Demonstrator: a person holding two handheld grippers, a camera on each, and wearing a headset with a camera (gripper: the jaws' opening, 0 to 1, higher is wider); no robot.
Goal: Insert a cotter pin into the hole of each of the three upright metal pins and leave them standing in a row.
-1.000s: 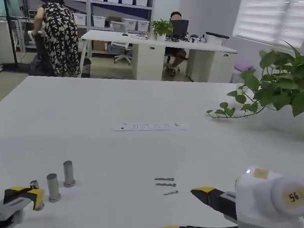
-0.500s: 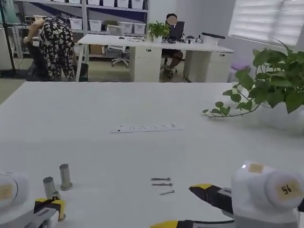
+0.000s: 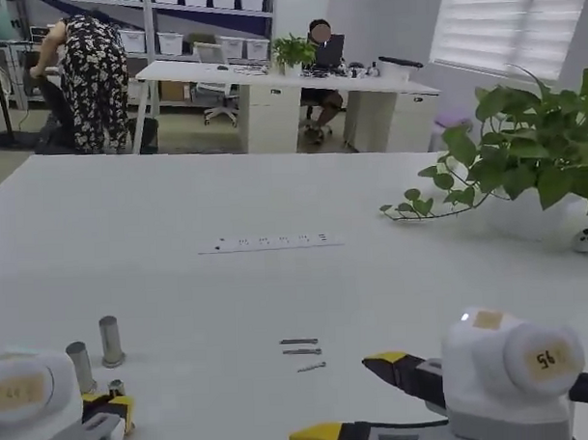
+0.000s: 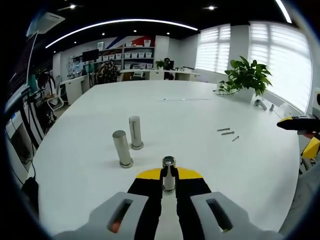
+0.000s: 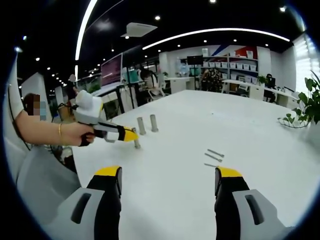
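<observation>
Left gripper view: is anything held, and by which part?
Yes: the left hand-held gripper clamps a short silver metal pin by its shaft, top end free.

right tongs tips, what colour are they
Yellow, with black below, on the right tongs; clearest in the right gripper view.

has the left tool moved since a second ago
Yes, rightward. The left tool was left of the two standing pins; now it sits just in front of them, closed on the third pin.

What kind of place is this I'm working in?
Most likely an open-plan office or lab: a big white worktable, shelves of storage bins at the back, another desk beyond, and window blinds.
</observation>
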